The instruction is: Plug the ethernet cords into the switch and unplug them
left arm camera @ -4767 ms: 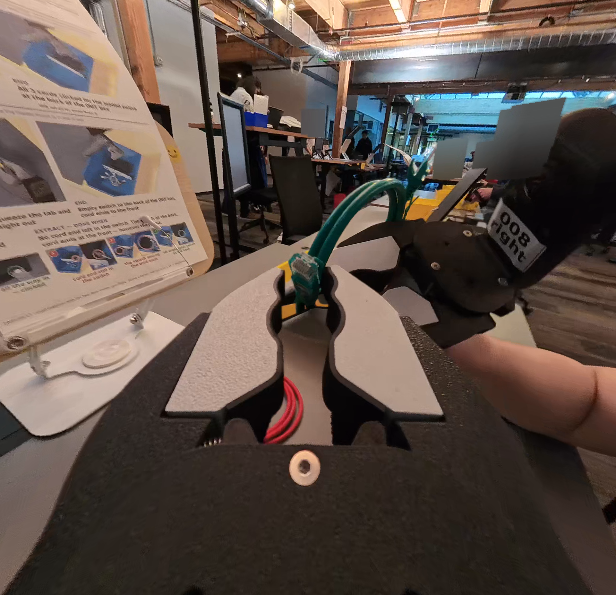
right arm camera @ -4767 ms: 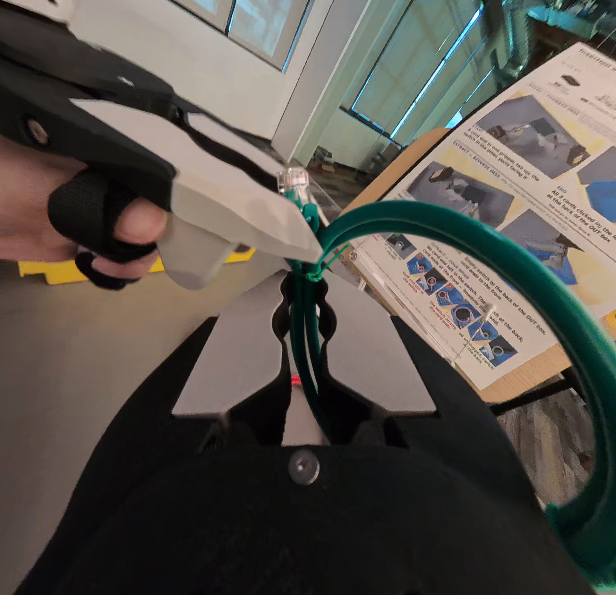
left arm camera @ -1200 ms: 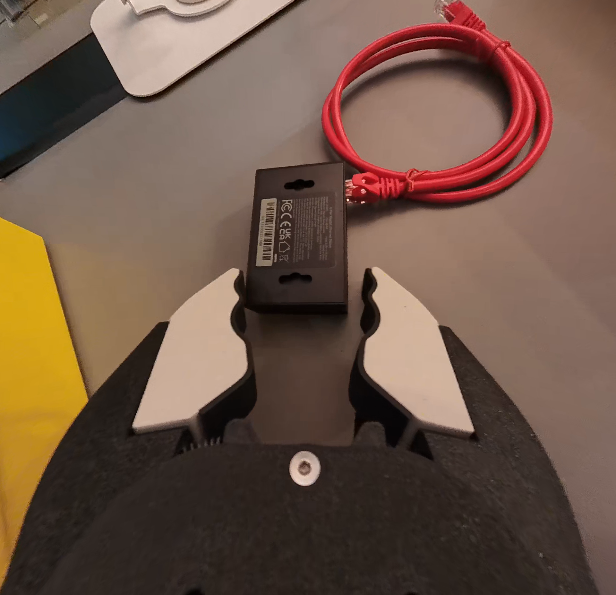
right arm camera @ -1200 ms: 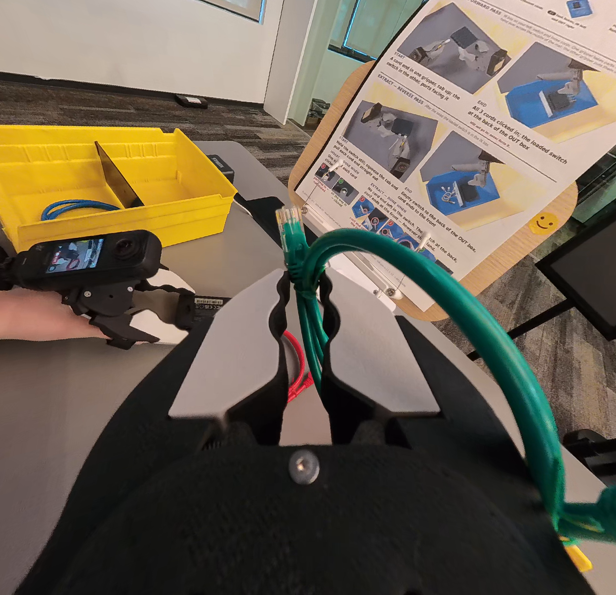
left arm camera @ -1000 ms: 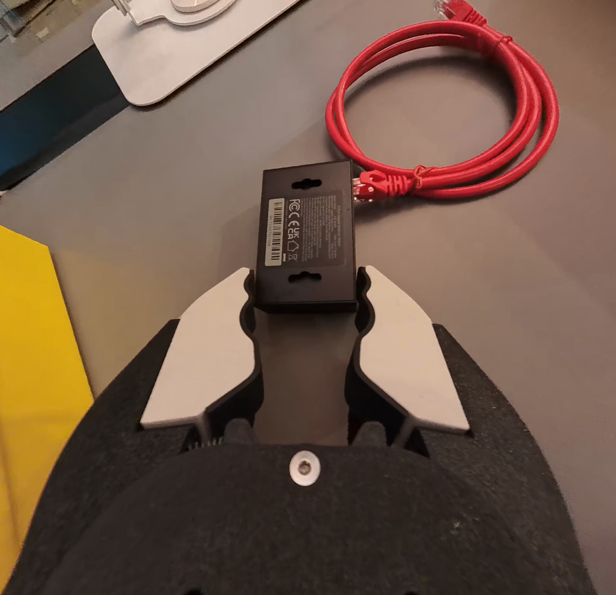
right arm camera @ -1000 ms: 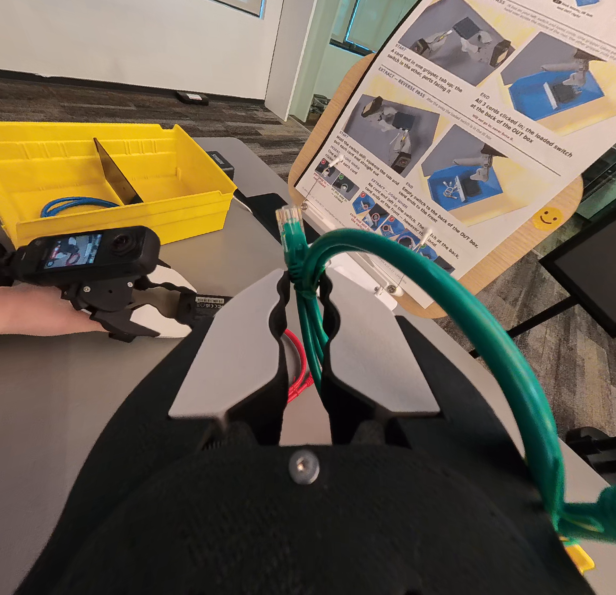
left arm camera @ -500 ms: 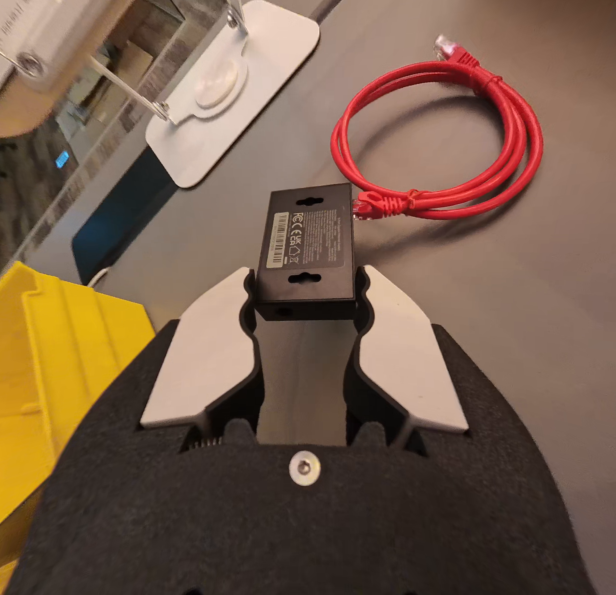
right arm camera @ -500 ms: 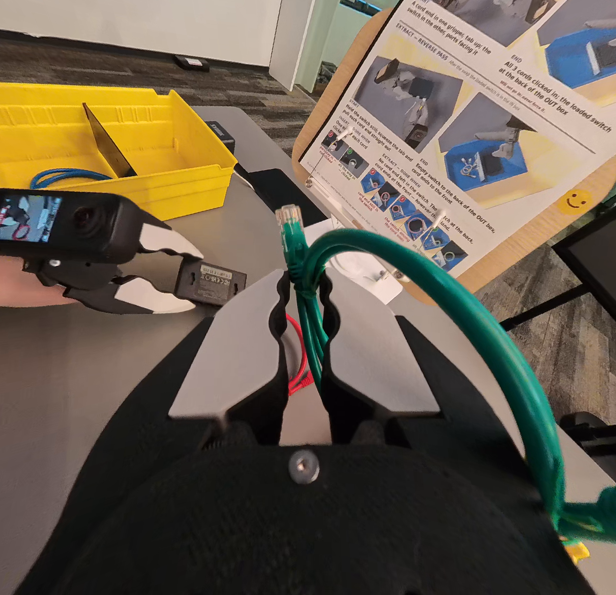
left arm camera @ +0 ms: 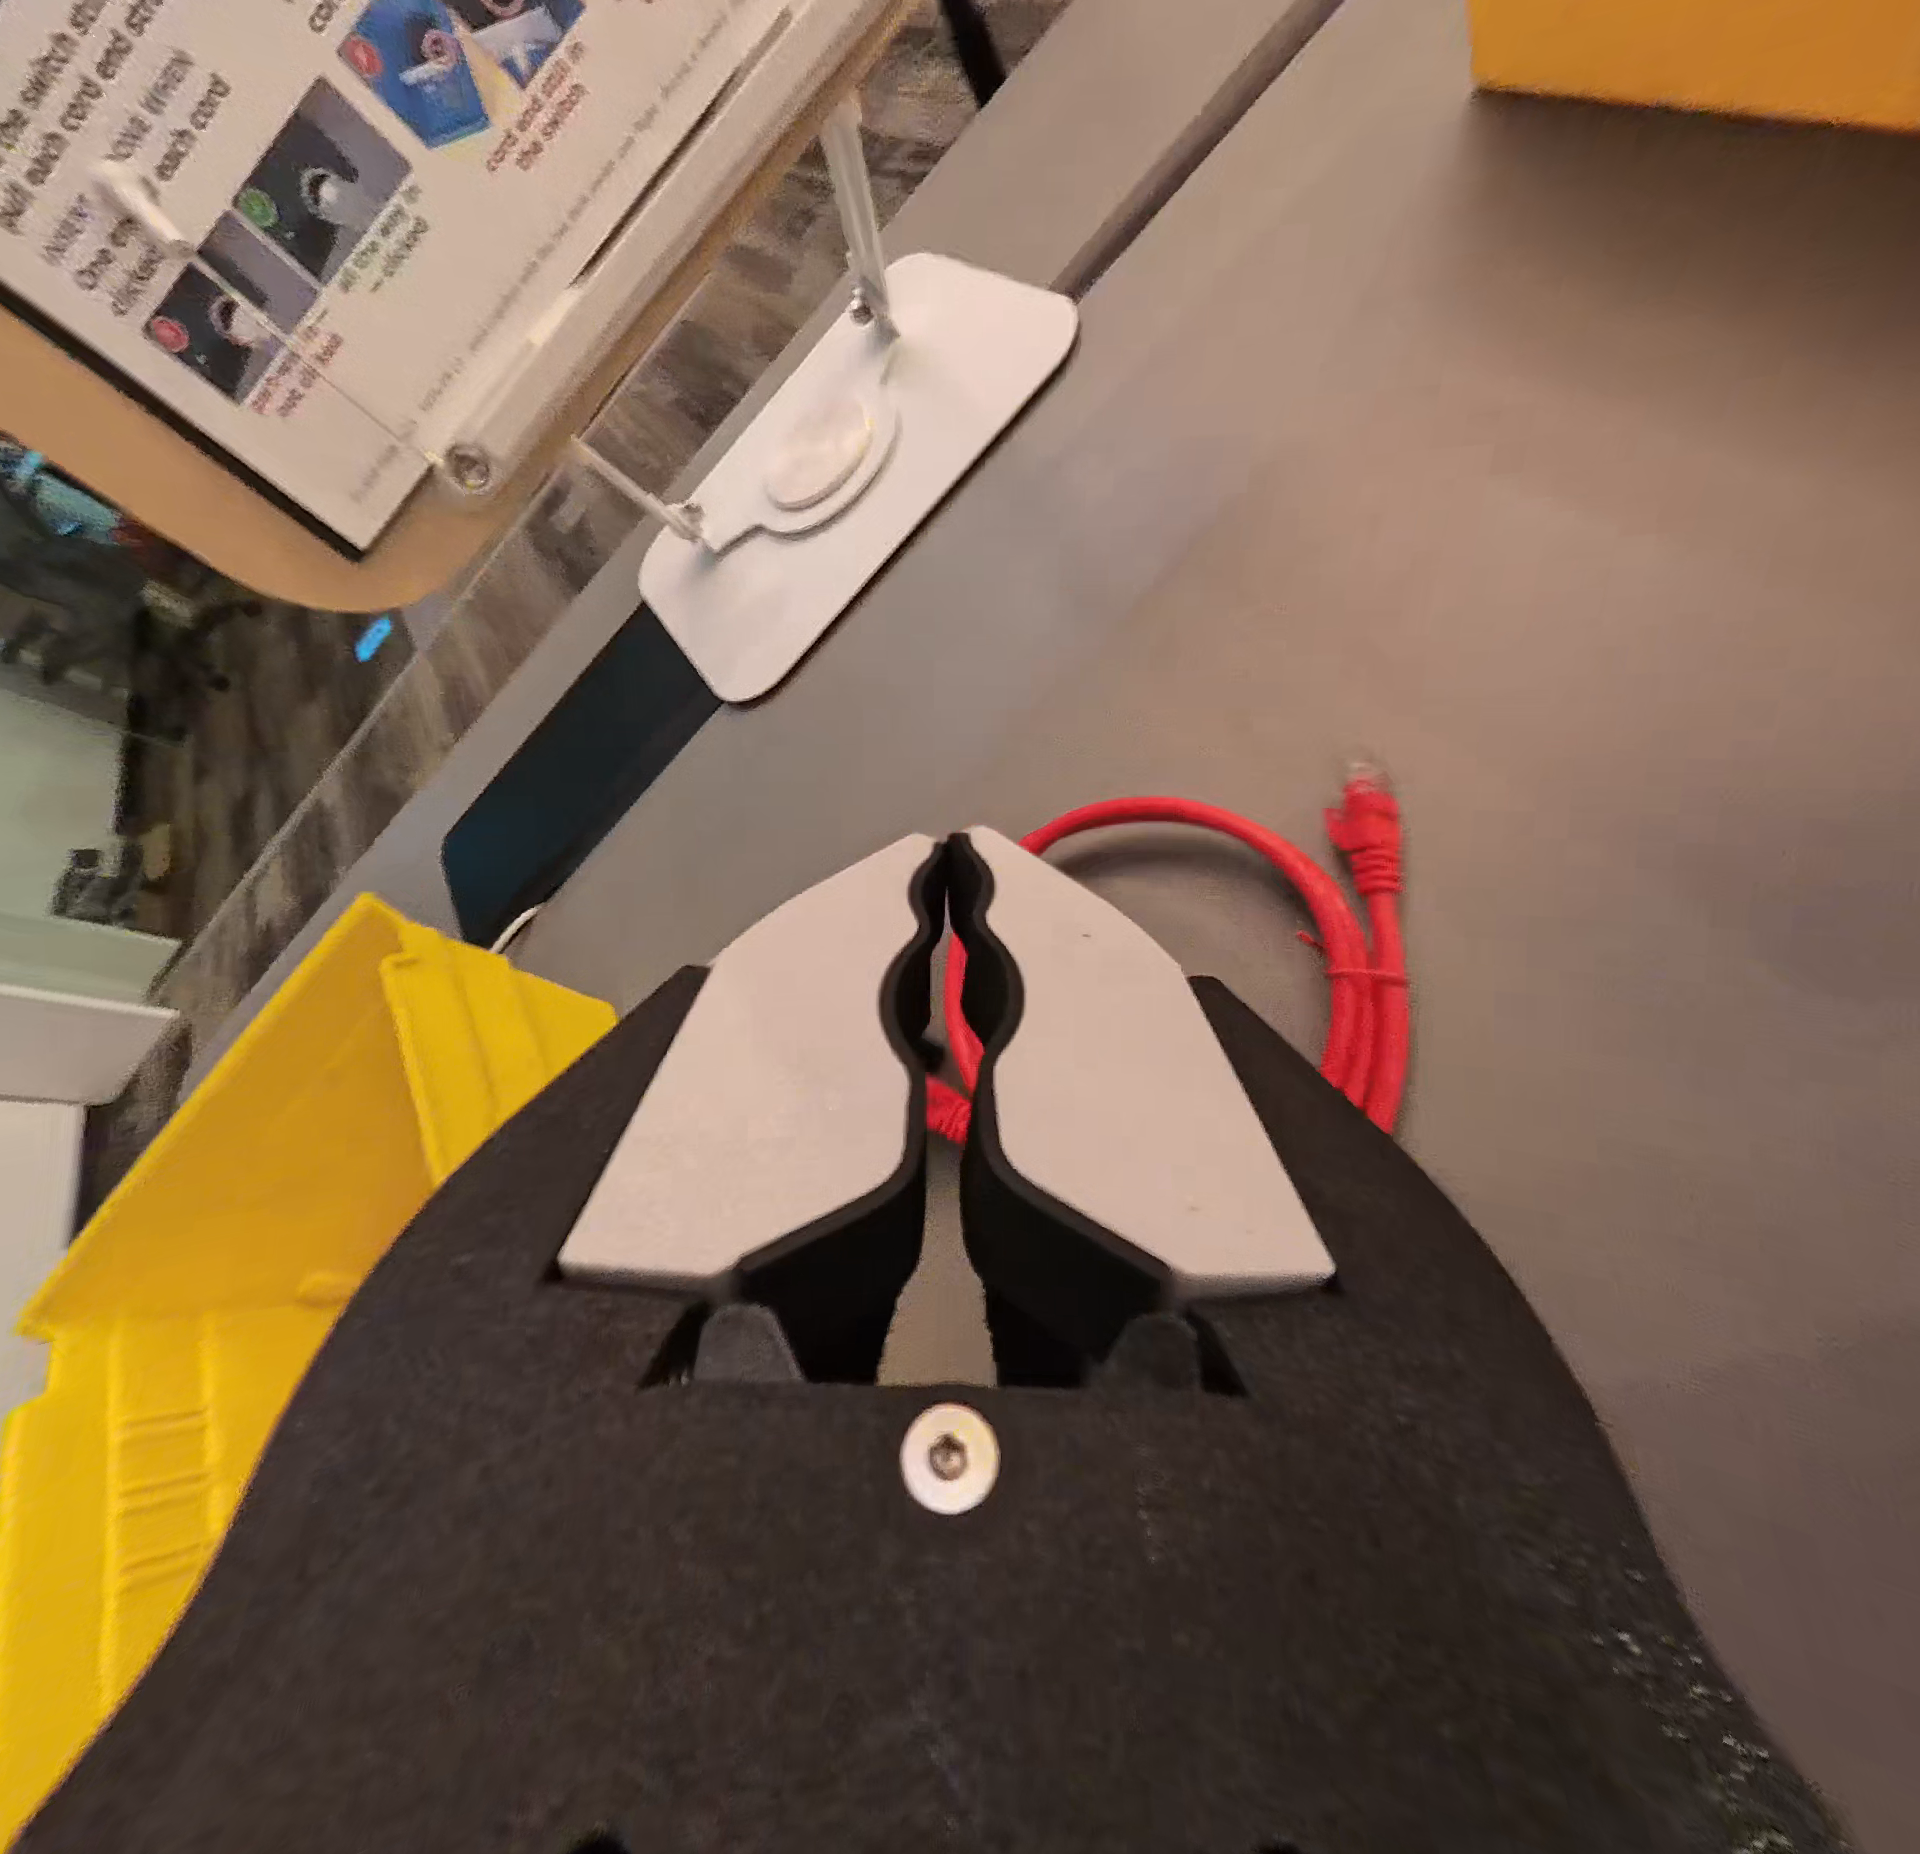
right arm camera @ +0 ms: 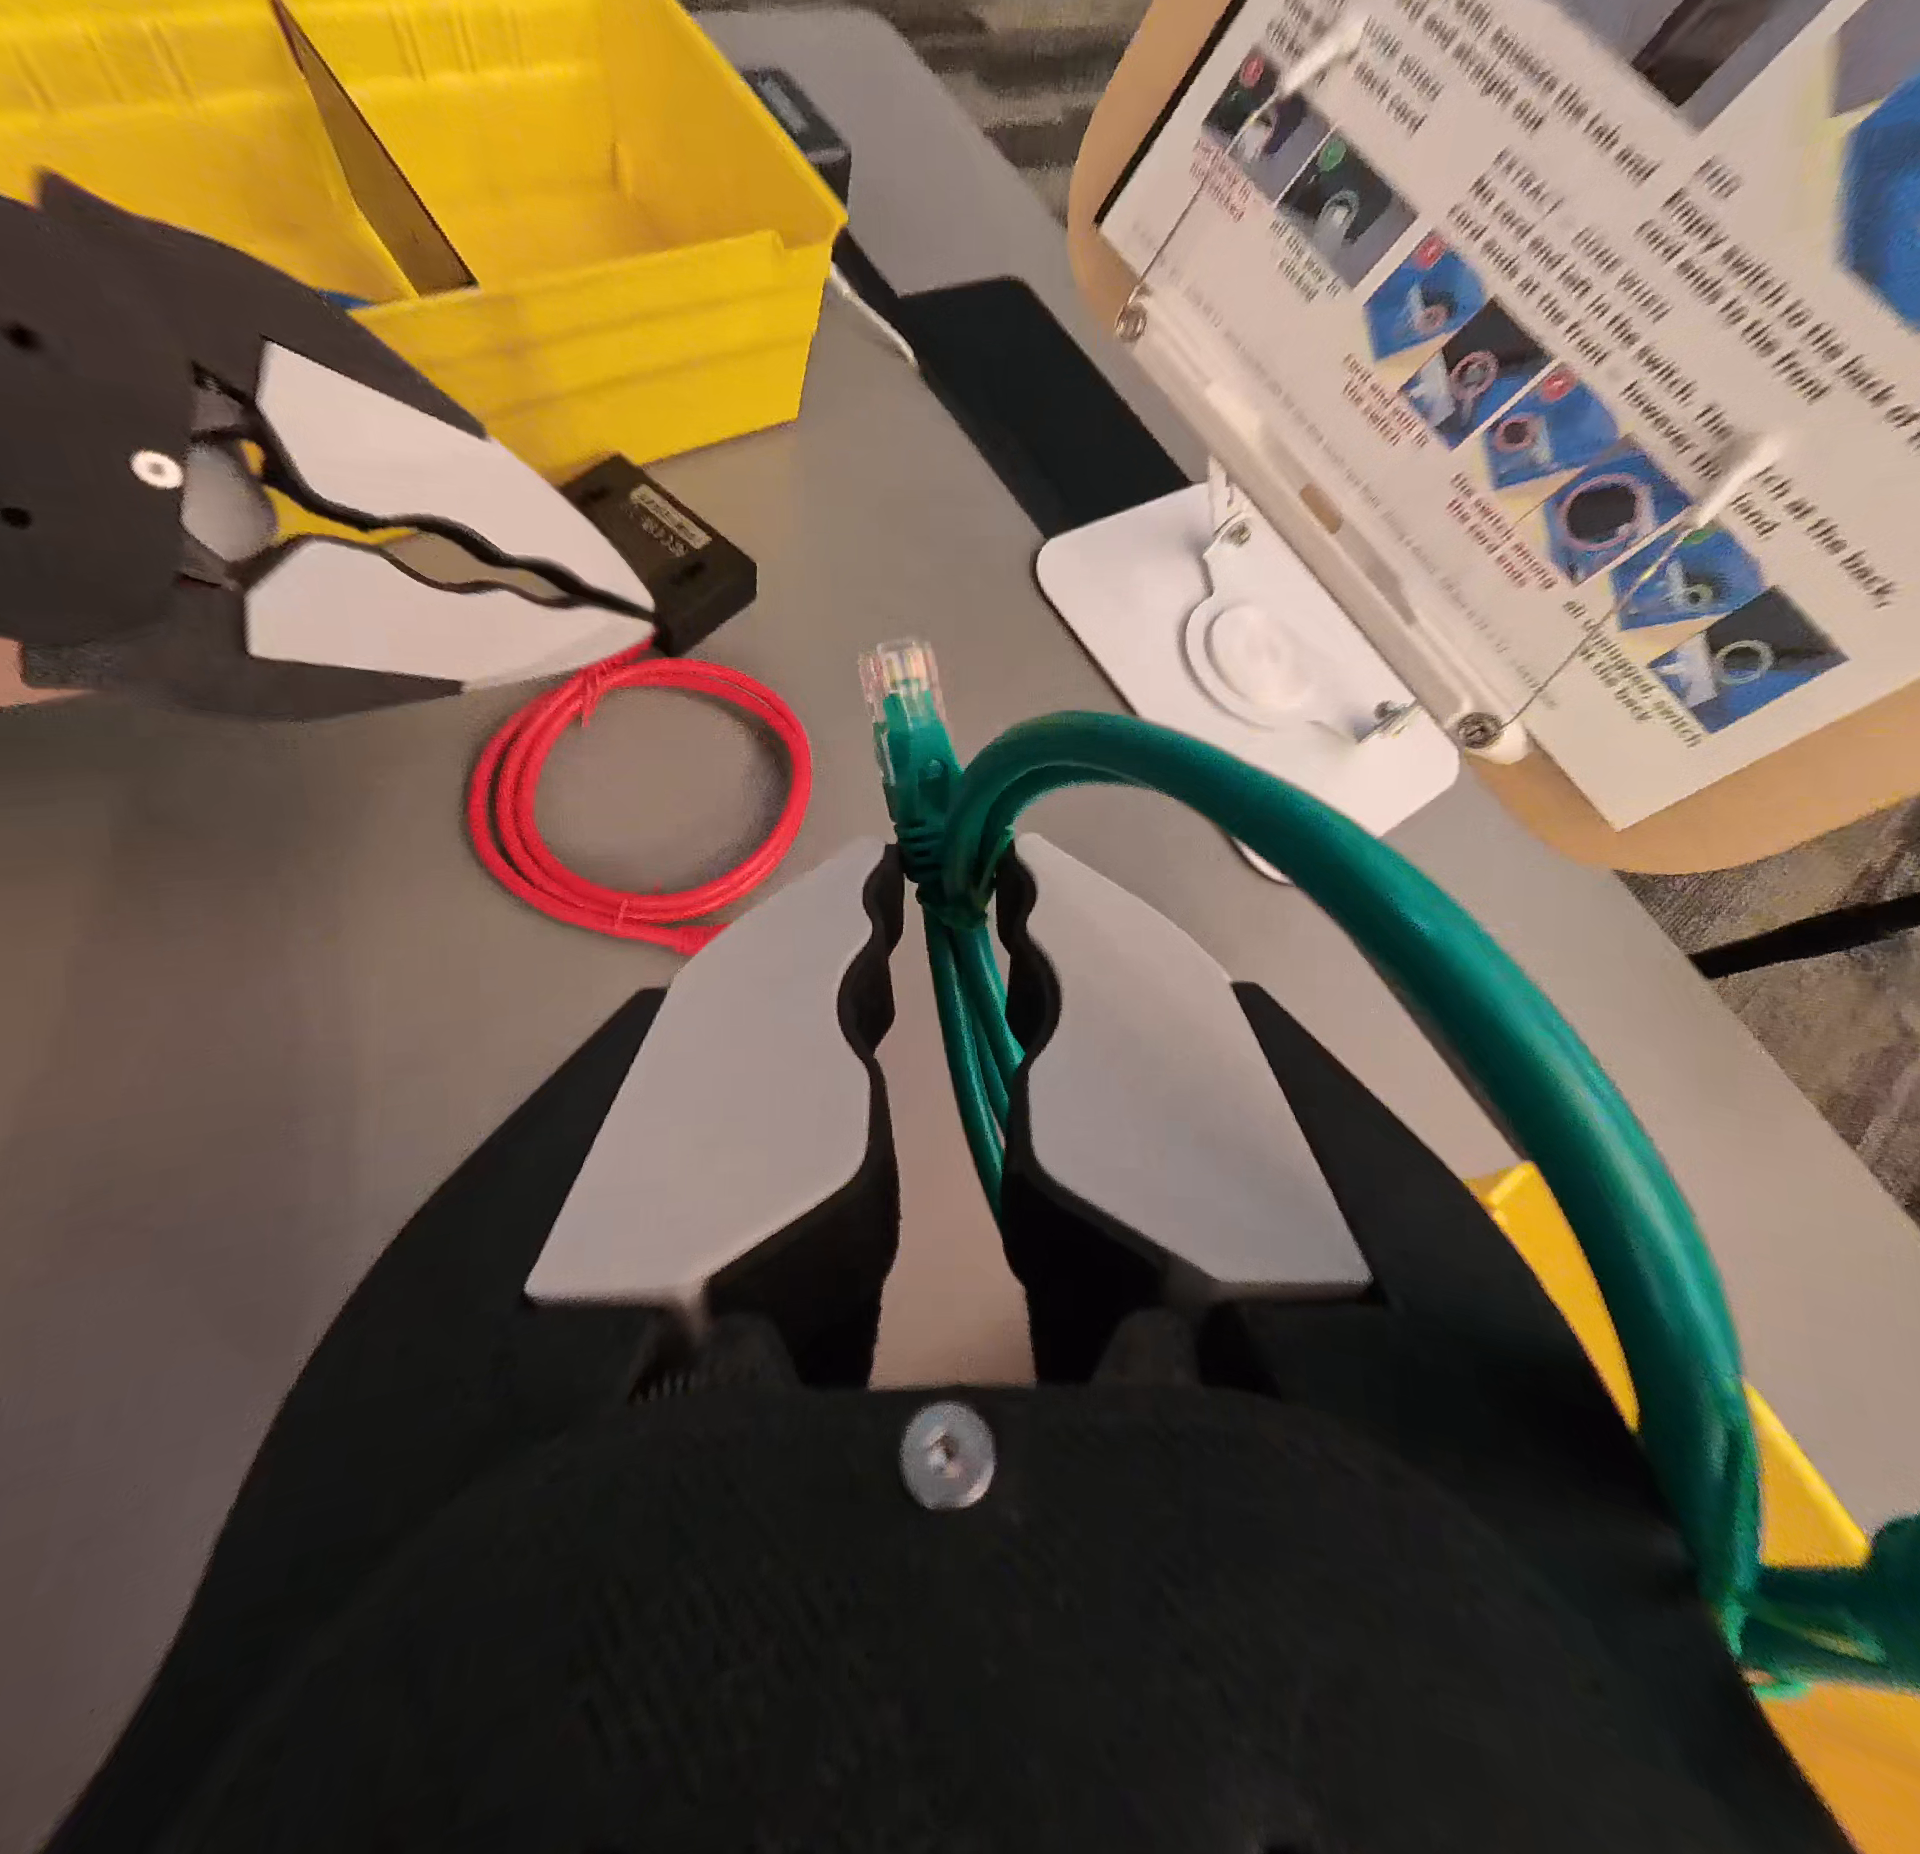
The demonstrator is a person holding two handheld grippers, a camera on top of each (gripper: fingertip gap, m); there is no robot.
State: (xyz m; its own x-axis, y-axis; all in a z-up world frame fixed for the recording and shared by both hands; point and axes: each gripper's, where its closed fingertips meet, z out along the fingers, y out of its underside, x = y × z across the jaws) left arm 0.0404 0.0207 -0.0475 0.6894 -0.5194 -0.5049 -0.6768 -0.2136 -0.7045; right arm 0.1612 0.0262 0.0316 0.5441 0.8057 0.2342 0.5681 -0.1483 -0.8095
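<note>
— What is my left gripper [left arm camera: 948, 854] doing?

— You are keeping it clenched on nothing: its two grey fingers are meeting at the tips with no gap and nothing between them. From the right wrist view, those tips are resting at the near edge of the switch [right arm camera: 686, 557]; I cannot tell whether they are touching it.

— And where is the switch lying?

— It is lying flat on the grey table [right arm camera: 260, 921], just in front of the yellow bin [right arm camera: 623, 277]. The left wrist view is not showing it.

— And my right gripper [right arm camera: 953, 848]?

— You are pinching the green cord [right arm camera: 1351, 900] between its fingertips. The clear plug [right arm camera: 902, 677] is sticking up past the tips, and the rest of the cord is arching over to the right and down beside the gripper body.

— The red cord [right arm camera: 792, 755]?

— It is lying coiled on the table between your two grippers, one end reaching up to the switch. Whether that end is sitting in a port, I cannot tell. The instruction board [right arm camera: 1558, 350] is standing at the table's far right edge.
</note>
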